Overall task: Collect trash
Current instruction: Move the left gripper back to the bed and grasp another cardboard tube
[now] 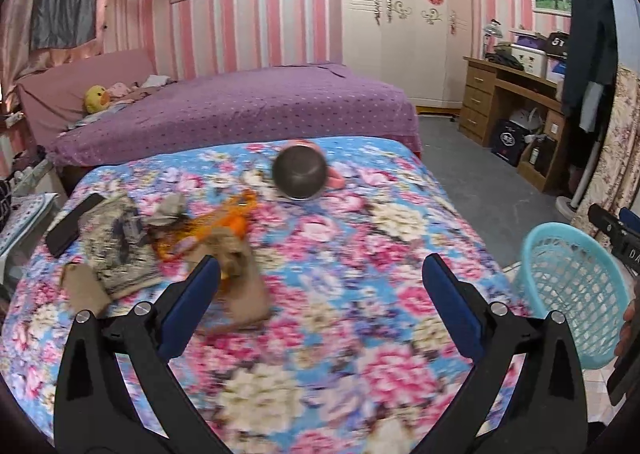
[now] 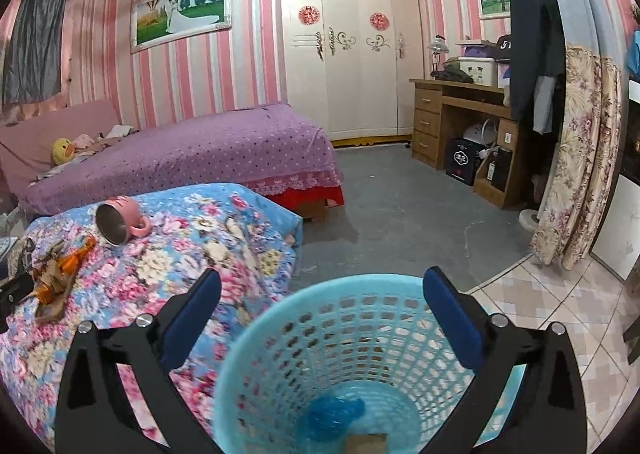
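My left gripper (image 1: 320, 294) is open and empty above the floral bedspread (image 1: 340, 334). Just ahead of its left finger lies a brown cardboard piece (image 1: 248, 294), with an orange wrapper (image 1: 232, 225), crumpled paper (image 1: 168, 209) and another cardboard scrap (image 1: 84, 286) further left. My right gripper (image 2: 322, 306) is open and empty over the mouth of the light blue mesh basket (image 2: 280, 334), beside the bed. Inside the basket lie a blue plastic wad (image 2: 332, 414) and a cardboard piece (image 2: 366, 442). The basket also shows in the left wrist view (image 1: 576, 286).
A pink mug (image 2: 120, 219) lies on its side on the bedspread. A patterned cloth (image 1: 116, 250) and a black remote (image 1: 74, 223) lie at the left. A purple bed (image 2: 180, 153), a wooden desk (image 2: 460, 121) and a white wardrobe (image 2: 348, 53) stand beyond.
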`<state>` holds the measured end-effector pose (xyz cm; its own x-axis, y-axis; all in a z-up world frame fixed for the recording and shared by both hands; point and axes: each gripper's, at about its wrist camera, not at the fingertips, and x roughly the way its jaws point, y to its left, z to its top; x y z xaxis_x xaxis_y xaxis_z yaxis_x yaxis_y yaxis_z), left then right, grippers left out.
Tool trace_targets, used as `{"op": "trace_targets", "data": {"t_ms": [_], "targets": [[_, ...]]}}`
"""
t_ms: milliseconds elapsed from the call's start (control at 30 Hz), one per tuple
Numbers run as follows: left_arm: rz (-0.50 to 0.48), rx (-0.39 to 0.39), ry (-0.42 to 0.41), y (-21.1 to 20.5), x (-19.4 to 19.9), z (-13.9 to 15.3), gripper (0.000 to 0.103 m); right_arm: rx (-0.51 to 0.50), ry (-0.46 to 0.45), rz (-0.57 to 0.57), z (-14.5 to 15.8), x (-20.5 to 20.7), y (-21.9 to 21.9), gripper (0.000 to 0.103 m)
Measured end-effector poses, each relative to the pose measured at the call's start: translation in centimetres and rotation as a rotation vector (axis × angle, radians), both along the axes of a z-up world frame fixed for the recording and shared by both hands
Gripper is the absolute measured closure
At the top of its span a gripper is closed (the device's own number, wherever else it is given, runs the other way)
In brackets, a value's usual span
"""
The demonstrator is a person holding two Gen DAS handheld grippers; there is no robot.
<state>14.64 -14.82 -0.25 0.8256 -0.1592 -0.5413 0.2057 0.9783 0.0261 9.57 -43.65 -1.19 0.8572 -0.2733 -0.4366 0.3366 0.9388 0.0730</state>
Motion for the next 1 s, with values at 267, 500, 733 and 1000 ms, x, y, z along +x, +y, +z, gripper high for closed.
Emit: {"op": "trace_targets", "data": {"t_ms": [267, 500, 733, 1000], "targets": [[0.083, 0.021, -0.032, 6.2, -0.2, 0.5, 0.005, 0.024, -0.003, 0.029, 0.0, 1.8, 3.4, 0.004], [0.163, 0.022, -0.026, 11.2, 0.3, -0.9, 0.005, -0.007, 0.019, 0.096, -0.3, 3.7, 7.5, 0.004], [0.236, 0.030, 0.018, 15.4, 1.2, -2.9, 0.006, -0.042, 0.049, 0.160, -1.0, 5.4, 11.3, 0.005], [0.346, 0.005, 0.061, 20.4, 2.3, -3.7, 0.006, -0.087, 0.099, 0.229, -2.3, 7.1, 15.0, 0.005]]}}
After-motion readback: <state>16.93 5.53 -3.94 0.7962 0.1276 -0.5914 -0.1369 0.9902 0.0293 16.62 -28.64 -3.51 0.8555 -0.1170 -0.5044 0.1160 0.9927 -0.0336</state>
